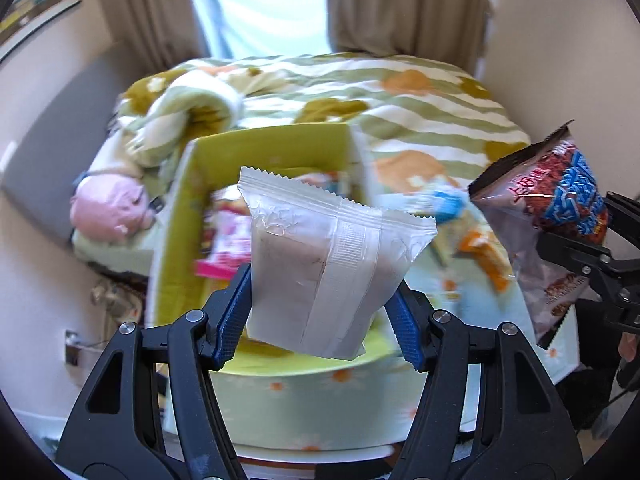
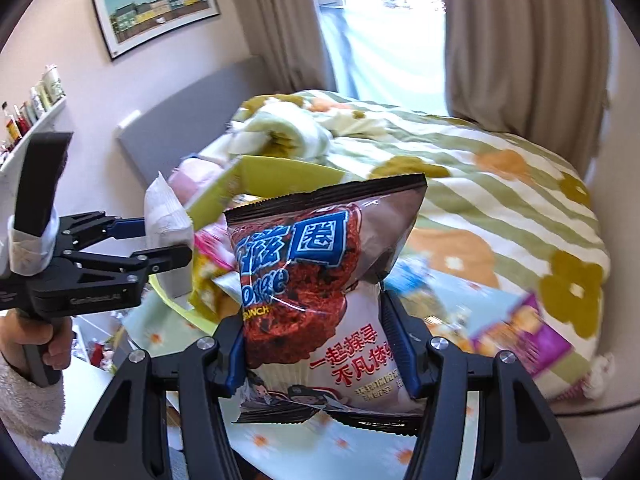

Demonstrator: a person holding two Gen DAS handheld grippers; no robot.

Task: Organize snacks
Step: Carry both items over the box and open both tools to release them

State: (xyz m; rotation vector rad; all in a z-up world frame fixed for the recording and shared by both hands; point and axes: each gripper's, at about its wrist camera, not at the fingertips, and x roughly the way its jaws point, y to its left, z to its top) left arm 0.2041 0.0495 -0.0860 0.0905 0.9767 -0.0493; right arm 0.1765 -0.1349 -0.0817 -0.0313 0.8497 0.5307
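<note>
Aloft, left fingers [image 1: 320,300] clamping white packet [image 1: 328,256], right fingers [image 2: 316,344] clamping crunch bag [image 2: 320,280]

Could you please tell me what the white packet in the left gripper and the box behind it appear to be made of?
White packet: probably thin plastic film, semi-matte, given its serrated heat-sealed edges and crinkled back seam. Yellow-green box: looks like matte cardboard with flat, stiff walls, though motion blur leaves that uncertain.

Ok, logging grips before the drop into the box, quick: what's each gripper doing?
Left gripper: shut on the white sealed packet.
Right gripper: shut on the red snack bag.
</note>
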